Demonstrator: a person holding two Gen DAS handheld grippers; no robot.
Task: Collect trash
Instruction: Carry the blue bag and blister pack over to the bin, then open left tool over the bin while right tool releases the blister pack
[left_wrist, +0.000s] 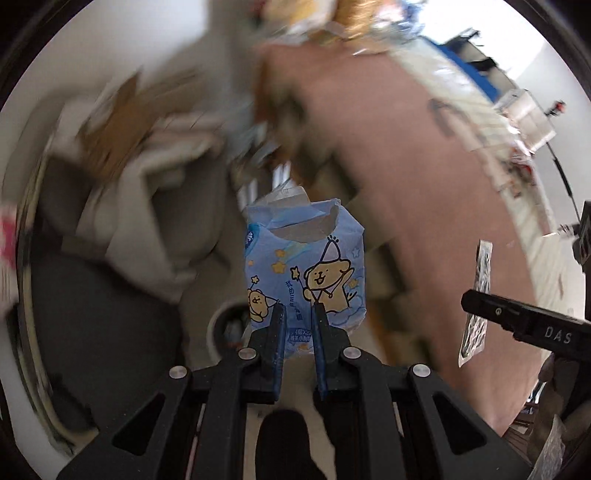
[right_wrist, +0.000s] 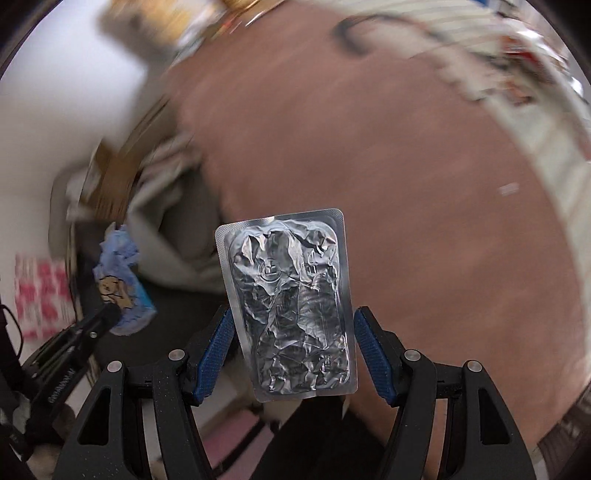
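Left wrist view: the left hand-held gripper pinches a crumpled blue tissue packet (soft plastic, cartoon bears). The right hand-held gripper grips a flat, wrinkled foil blister pack by its edges above the blurred brown worktop.

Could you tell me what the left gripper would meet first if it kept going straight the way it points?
Probably the blurred pile of crumpled paper and cardboard beyond the blue tissue packet the left gripper holds; depth is unclear.
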